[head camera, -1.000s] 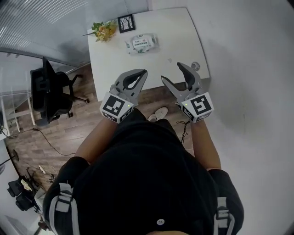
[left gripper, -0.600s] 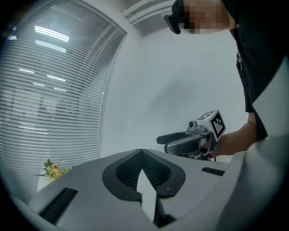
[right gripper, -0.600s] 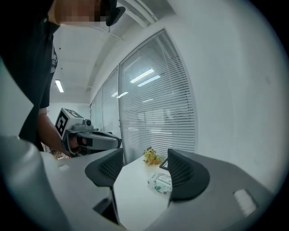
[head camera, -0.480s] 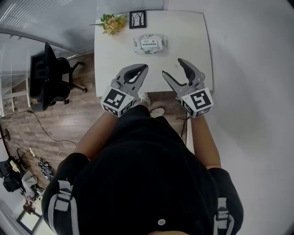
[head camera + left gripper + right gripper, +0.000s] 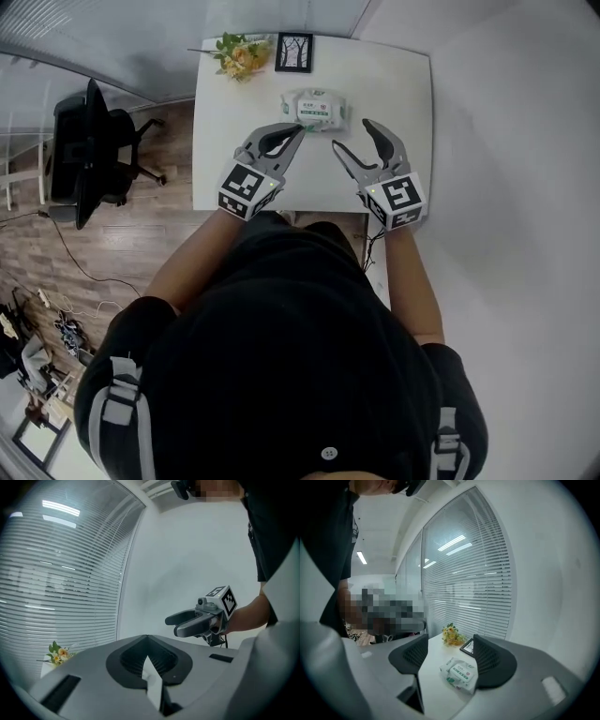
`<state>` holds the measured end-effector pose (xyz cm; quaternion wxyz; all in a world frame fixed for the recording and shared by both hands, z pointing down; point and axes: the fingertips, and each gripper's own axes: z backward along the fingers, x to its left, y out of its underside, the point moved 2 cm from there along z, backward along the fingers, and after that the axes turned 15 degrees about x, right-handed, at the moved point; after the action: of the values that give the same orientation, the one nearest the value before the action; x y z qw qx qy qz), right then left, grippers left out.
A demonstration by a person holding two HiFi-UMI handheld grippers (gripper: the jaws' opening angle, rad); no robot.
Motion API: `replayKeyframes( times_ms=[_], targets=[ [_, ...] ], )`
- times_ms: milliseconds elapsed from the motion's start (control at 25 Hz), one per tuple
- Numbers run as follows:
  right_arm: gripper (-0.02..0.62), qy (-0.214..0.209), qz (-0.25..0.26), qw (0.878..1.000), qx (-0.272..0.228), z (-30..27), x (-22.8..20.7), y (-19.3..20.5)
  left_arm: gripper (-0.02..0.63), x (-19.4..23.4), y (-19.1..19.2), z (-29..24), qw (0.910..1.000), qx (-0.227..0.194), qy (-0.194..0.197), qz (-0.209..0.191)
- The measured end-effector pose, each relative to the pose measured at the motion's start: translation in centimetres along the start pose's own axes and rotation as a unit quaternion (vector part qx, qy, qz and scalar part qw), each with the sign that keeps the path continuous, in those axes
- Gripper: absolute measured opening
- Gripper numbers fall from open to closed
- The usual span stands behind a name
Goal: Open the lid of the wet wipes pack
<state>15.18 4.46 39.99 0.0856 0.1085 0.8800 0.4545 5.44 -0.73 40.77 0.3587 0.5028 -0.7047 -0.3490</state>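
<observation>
No print on the wet wipes pack is legible.

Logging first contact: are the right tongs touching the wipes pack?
Apart. The head view shows bare table between the open right tongs and the wet wipes pack; in the right gripper view it lies beyond them.

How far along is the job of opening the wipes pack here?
Done: nothing yet; the wipes pack lies on the table with its lid flat and shut. In hand: both claws hang short of it, the right claw open with the pack in line between its jaws, the left claw shut and empty. Left: reach the pack, steady it, lift the lid.
</observation>
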Motion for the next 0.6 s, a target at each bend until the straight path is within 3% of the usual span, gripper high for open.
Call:
replayKeyframes(
  times_ms=[280,600],
  targets=[
    [0.311,-0.012,0.015,0.999,0.047,-5.7,-2.4,0.6,0.0,4.5,2.2,-2.4,0.9988,0.028,-0.013,0.038],
    [0.302,-0.055,0.045,0.993,0.099,-12.0,-4.8,2.4,0.0,7.2,5.0,-5.7,0.9938,0.058,-0.049,0.081]
  ],
)
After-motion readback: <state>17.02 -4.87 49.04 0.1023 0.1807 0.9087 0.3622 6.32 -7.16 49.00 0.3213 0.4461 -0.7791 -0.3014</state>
